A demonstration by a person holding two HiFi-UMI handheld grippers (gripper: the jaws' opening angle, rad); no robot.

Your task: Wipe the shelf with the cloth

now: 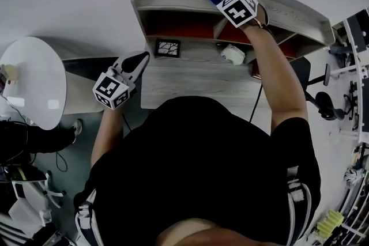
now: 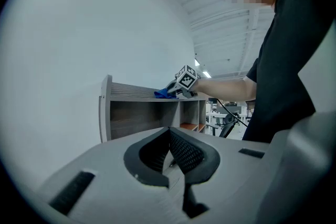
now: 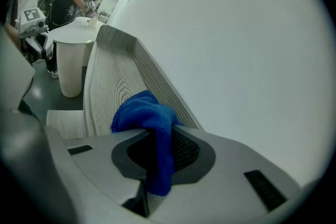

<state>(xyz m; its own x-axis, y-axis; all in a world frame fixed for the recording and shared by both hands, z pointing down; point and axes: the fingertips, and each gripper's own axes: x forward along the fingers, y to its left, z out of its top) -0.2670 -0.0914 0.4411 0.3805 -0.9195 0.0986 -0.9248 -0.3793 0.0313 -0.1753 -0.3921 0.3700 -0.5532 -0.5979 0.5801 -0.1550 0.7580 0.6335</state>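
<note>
One cloth [image 3: 142,113], clamped by right gripper [image 3: 160,152], touches the shelf [image 3: 105,86].

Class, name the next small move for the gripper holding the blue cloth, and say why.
Probably sweep the right gripper leftward along the shelf's top board: its jaws are clamped on the blue cloth, which seems to rest on the board, with bare board ahead.

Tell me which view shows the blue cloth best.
The right gripper view: the blue cloth fills its centre, pinched in the right gripper over the shelf. The head view shows only a small blue patch beside that gripper; the left gripper view shows it tiny and distant.
</note>
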